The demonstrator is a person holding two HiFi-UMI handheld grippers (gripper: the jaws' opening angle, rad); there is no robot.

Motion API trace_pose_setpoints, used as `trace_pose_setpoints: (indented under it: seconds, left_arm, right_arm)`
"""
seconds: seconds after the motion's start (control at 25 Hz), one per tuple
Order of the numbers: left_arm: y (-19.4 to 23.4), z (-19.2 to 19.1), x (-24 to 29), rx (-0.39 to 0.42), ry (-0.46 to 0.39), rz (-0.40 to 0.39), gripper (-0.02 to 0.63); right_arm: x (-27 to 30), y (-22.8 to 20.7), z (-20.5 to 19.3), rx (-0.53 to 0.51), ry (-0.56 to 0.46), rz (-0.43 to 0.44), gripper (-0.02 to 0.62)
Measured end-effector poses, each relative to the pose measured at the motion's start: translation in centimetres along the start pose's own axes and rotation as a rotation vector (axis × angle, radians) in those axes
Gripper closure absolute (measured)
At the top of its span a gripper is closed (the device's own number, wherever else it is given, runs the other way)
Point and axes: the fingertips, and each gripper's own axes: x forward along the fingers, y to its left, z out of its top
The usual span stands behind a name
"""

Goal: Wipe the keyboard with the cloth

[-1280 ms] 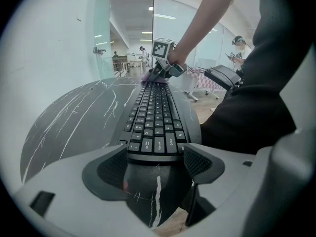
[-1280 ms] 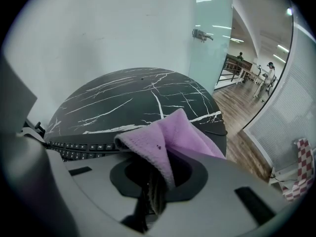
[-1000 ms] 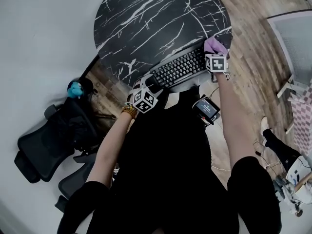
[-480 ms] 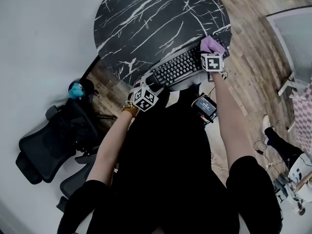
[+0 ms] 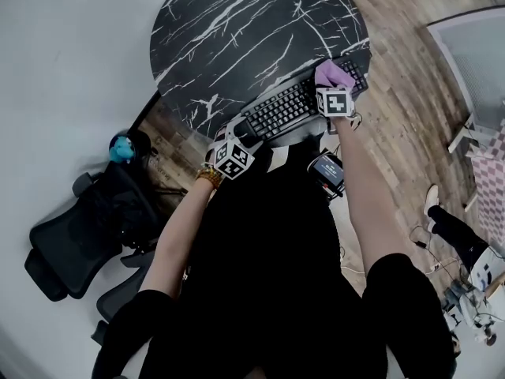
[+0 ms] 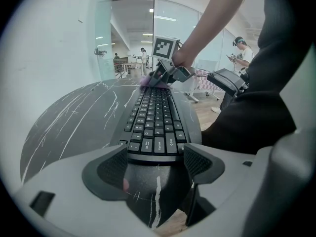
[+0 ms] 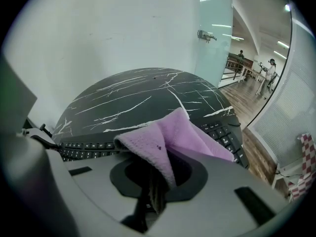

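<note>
A black keyboard (image 5: 292,105) lies along the near edge of the round black marble table (image 5: 237,30). A lilac cloth (image 5: 333,73) rests on the keyboard's right part, left of the number pad. My right gripper (image 5: 335,87) is shut on this cloth (image 7: 173,132), which folds out over the keys from between the jaws (image 7: 158,181). My left gripper (image 5: 245,134) stands open at the keyboard's left end. In the left gripper view its jaws (image 6: 155,164) flank that end of the keyboard (image 6: 154,117), with bare table showing between them.
A black office chair (image 5: 79,227) and a blue object (image 5: 121,146) stand to the left on the floor. A small screen device (image 5: 327,172) hangs at the person's waist. Wood floor lies right of the table. Glass walls and distant people (image 6: 240,51) show beyond.
My right gripper has slid the cloth leftward along the keyboard, uncovering the number pad at the right end. The left gripper has stayed at the left end.
</note>
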Motion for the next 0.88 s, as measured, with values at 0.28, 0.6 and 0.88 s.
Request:
trace_pose_setpoints:
  seconds: [0.28, 0.6, 0.88]
  left_arm:
    - [0.1, 0.0, 0.0, 0.002, -0.001, 0.000, 0.268]
    - [0.0, 0.0, 0.1, 0.001, -0.007, 0.000, 0.268]
    - [0.1, 0.0, 0.1, 0.001, -0.010, 0.001, 0.268]
  right_arm:
    - [-0.1, 2.7, -0.6, -0.067, -0.007, 0.016, 0.537]
    - [-0.3, 4.4, -1.0, -0.043, -0.011, 0.028, 0.537]
    - [-0.3, 5.6, -1.4, -0.050, -0.011, 0.031, 0.537]
